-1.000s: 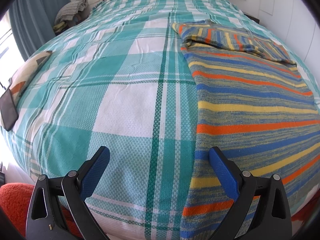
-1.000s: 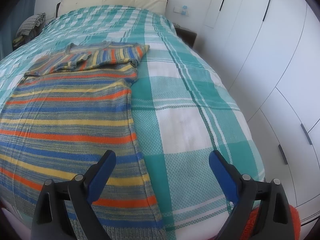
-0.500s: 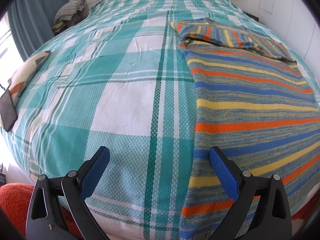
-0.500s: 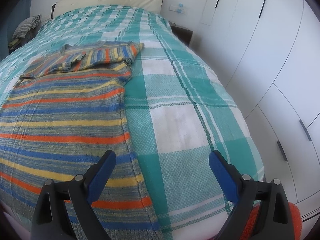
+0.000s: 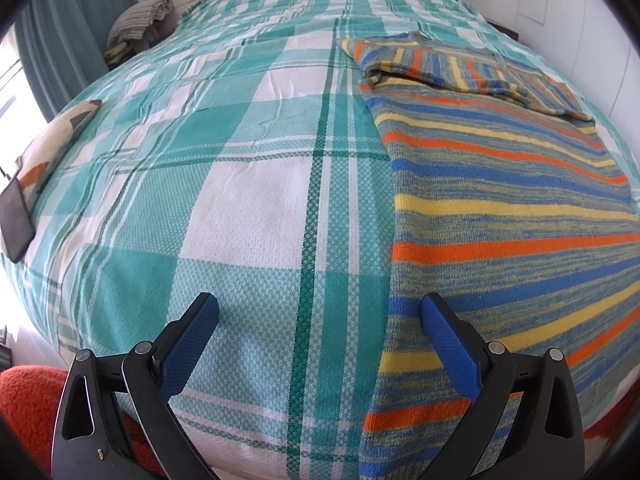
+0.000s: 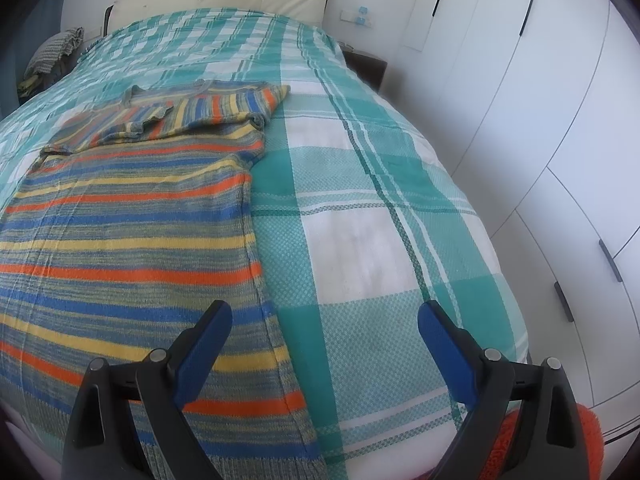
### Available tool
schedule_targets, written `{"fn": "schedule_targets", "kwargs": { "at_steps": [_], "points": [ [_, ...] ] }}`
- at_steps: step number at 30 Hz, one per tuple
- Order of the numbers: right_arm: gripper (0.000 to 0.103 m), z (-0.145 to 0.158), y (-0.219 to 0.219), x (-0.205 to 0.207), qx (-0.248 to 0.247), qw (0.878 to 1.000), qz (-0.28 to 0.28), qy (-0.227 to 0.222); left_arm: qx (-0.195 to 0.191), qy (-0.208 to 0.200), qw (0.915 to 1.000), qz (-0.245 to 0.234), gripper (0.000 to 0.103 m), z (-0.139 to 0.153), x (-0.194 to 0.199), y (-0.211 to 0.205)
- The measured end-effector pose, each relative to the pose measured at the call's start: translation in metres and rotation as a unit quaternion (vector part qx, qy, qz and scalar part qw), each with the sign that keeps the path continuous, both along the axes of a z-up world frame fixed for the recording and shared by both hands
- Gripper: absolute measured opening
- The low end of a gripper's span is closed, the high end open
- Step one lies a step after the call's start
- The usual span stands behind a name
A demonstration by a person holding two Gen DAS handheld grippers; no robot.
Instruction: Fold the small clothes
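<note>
Meanwhile, a striped knit sweater (image 5: 500, 216) is seen spread flat on the plaid bedspread (image 5: 240, 208), its sleeves already folded across the chest. Both the left gripper (image 5: 320, 332) and right gripper (image 6: 324, 336) are held wide open above its hem corners. Soft, limp knit is expected; the bottom corners should be pinched.

This is a bedroom in a home. A big bed (image 5: 248, 184) with a green and white checked cover fills the room. A cream padded headboard (image 6: 224, 0) stands at its far end. Tall white cupboard doors (image 6: 552, 92) line one wall, and blue-grey curtains (image 5: 76, 36) hang by the window.
</note>
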State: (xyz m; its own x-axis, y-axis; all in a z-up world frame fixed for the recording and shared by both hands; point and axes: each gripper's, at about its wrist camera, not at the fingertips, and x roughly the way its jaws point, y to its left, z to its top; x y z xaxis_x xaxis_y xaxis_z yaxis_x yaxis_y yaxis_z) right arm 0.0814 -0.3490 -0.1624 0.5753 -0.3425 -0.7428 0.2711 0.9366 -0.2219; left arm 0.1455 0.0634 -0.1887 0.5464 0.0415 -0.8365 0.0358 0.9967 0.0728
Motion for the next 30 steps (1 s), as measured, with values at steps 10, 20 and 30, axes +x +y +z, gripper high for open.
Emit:
{"fn": "schedule_targets", "kwargs": {
  "at_steps": [10, 20, 30],
  "points": [
    [0.093, -0.0012, -0.0009, 0.0001, 0.002, 1.0, -0.002, 0.002, -0.001, 0.001, 1.0, 0.0, 0.102, 0.0, 0.0, 0.0008],
    [0.093, -0.0019, -0.002, -0.0003, -0.003, 1.0, -0.003, 0.001, -0.002, 0.002, 1.0, 0.0, 0.103, -0.001, 0.0002, 0.0016],
    [0.093, -0.0002, -0.0059, -0.0004, 0.002, 1.0, -0.008, 0.0, 0.002, 0.003, 1.0, -0.002, 0.103, -0.0004, -0.0005, 0.0013]
  ]
}}
